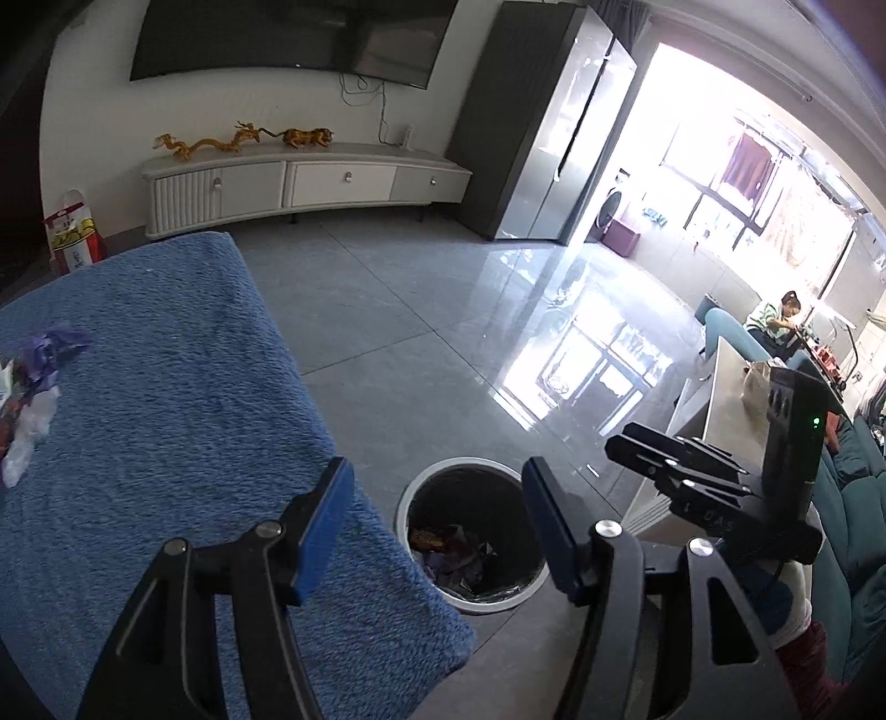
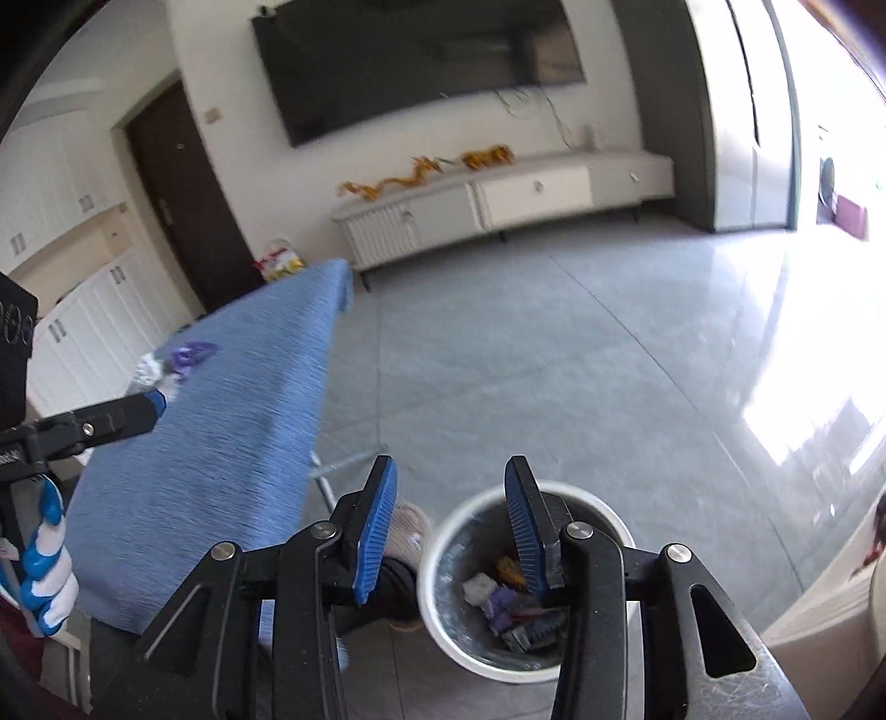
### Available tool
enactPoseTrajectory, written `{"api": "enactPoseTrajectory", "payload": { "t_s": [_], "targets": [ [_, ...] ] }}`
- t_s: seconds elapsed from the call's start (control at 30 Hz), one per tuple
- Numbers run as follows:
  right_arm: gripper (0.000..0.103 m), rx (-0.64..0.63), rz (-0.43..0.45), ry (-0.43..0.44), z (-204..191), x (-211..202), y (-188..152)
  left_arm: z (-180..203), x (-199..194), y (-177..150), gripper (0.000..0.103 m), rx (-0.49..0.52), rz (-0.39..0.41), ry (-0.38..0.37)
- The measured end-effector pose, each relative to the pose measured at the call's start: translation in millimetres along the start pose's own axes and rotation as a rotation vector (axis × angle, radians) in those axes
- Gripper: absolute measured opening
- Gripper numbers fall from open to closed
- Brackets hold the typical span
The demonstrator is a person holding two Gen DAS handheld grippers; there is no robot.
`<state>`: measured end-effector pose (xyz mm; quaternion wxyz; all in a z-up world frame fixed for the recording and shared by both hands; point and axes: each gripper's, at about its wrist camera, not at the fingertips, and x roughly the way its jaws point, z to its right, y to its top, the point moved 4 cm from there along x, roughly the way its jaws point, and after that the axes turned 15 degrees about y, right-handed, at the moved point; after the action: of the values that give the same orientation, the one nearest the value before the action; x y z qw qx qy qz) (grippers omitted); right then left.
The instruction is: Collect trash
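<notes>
Over round white bin of crumpled wrappers, both ribbed-pad tongs parted, empty, fuzzy blue cloth beside.

Counter wears a blue terry-like cloth, rough, nubby, matt. Floor: grey tiles, smooth, glossy w/ window glare on them. Left gripper and right gripper: matt black plastic-looking arms w/ shiny metal rivets; pads blue, ribbed, rubbery. Trash bin: smooth white rim, dark liner inside looks like thin plastic film, slight sheen. Wrappers in bin crinkled, foil/plastic look. Trash on counter: crumpled purple wrapper, clear glossy film. TV glossy black. Cabinet matt white, fluted door at one end, small metal knobs. Gloved hand: white knit, glossy blue coating.
</notes>
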<state>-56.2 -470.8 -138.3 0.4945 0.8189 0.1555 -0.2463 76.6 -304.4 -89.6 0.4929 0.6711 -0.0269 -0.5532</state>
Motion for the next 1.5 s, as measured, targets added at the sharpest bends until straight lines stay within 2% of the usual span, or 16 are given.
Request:
{"api": "enactPoseTrajectory", "payload": {
  "t_s": [0.2, 0.37, 0.63, 0.77, 0.93, 1.2, 1.33, 1.4, 1.5],
  "targets": [
    [0.045, -0.109, 0.012, 0.057, -60.8, 0.5, 17.6, -62.8, -47.3, -17.3, 0.062, -0.072, 0.071, 0.084],
    [0.047, -0.176, -0.003, 0.101, -101.7, 12.8, 30.7, -123.1, -70.8, -33.9, 0.062, -0.162, 0.103, 0.154],
    [0.049, -0.240, -0.080, 0.168, -143.7, 70.1, 45.7, -227.2, -70.7, -61.4, 0.062, -0.331, 0.077, 0.261],
    [0.050, -0.268, -0.127, 0.200, -161.7, 110.2, 50.2, -272.6, -56.7, -58.0, 0.062, -0.392, 0.050, 0.309],
    [0.052, -0.303, -0.179, 0.255, -187.5, 171.4, 63.5, -316.1, -27.2, -37.8, 0.062, -0.431, 0.021, 0.356],
    [0.054, -0.321, -0.233, 0.340, -223.2, 254.2, 83.9, -355.9, 38.7, 2.3, 0.062, -0.412, -0.025, 0.391],
    [0.056, -0.281, -0.261, 0.383, -236.7, 297.3, 92.1, -378.2, 77.1, 13.2, 0.062, -0.416, -0.071, 0.409],
    [0.062, -0.250, -0.271, 0.397, -240.1, 317.1, 96.9, -388.3, 90.5, 13.3, 0.058, -0.436, -0.090, 0.407],
    [0.065, -0.211, -0.286, 0.404, -245.1, 347.2, 102.0, -406.0, 101.4, 7.4, 0.041, -0.492, -0.101, 0.370]
  ]
}}
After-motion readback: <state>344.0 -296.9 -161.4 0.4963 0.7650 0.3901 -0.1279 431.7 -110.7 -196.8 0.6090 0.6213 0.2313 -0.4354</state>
